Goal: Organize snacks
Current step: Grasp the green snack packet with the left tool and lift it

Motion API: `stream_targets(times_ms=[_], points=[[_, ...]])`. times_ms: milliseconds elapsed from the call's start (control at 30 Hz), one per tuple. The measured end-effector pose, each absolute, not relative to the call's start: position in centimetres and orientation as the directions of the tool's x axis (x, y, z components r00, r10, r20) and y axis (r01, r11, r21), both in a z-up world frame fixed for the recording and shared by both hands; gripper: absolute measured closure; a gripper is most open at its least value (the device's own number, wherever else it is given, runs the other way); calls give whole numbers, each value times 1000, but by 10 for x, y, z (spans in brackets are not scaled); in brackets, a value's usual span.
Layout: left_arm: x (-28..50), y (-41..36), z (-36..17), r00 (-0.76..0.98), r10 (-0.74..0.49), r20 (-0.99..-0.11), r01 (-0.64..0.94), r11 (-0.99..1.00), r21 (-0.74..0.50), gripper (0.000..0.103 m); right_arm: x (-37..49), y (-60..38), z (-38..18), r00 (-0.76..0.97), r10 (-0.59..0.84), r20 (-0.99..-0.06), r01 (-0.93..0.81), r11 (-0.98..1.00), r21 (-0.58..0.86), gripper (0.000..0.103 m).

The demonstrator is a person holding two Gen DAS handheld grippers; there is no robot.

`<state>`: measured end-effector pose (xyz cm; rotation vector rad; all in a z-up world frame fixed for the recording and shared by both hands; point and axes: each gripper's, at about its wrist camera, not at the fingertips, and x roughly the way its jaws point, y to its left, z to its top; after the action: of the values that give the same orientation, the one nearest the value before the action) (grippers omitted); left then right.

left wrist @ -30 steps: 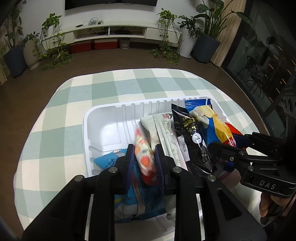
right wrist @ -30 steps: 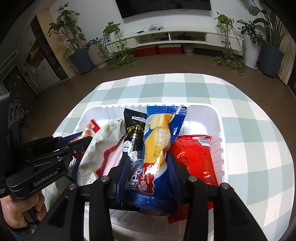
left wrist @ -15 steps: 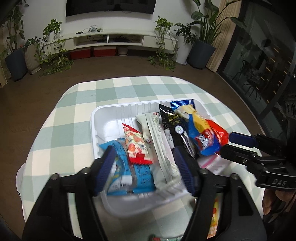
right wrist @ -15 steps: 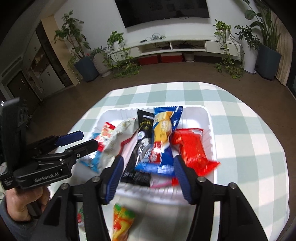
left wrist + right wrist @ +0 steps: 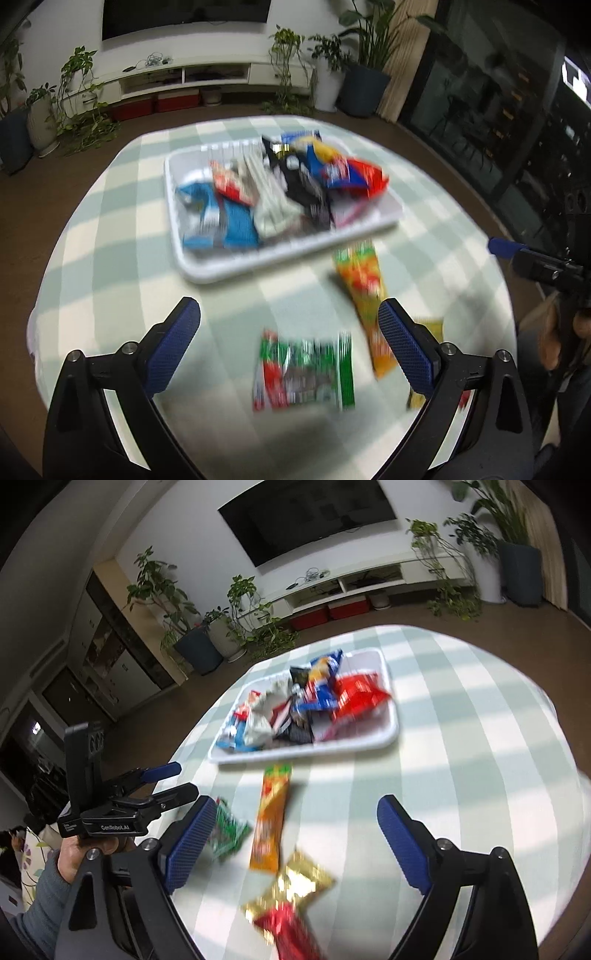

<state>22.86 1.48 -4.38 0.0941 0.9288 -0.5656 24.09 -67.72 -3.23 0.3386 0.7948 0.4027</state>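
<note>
We judge the sorting mostly done; the white tray (image 5: 207,273) ahead of our left gripper (image 5: 288,339) holds most packets; three lie loose: a green packet (image 5: 303,369) between its wide, empty jaws, which have just been opening, an orange packet (image 5: 271,819) and a gold-red packet (image 5: 291,893) before our right gripper (image 5: 295,830), likewise spread and empty; blur hides every label

A smooth white plastic tray (image 5: 207,269) sits on the bench's matt checked cloth (image 5: 110,288). Beside the tray, glossy foil wrappers: orange packet (image 5: 271,819), gold-red packet (image 5: 291,897).
</note>
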Motion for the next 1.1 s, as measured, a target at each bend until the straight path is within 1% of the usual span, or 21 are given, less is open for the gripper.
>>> stream_targets(times_ms=[133,233,300,467,800,933,1100], points=[[198,12,-60,441,-389,-809,482,863,-152,5,211,-678,-53,627,476,-616,-191,861,470,12],[184,3,-77,422,-336,-842,474,874,-111,5,195,-672,-70,616,495,-613,-180,845,503,12],[180,0,-86,409,-320,-855,458,882,-111,5,189,-669,-75,613,497,-615,-177,844,506,12],[178,2,-92,422,-302,-855,398,909,-124,5,182,-669,-81,629,483,-609,-172,851,496,12],[208,-4,-99,410,-242,-879,399,915,-65,5,180,-679,-90,633,483,-605,-147,843,518,12],[220,-1,-93,403,-291,-868,408,906,-114,5,180,-679,-91,633,479,-609,-152,848,508,12],[226,-7,-99,383,-260,-886,443,894,-71,5,181,-679,-94,628,475,-617,-145,850,507,12]])
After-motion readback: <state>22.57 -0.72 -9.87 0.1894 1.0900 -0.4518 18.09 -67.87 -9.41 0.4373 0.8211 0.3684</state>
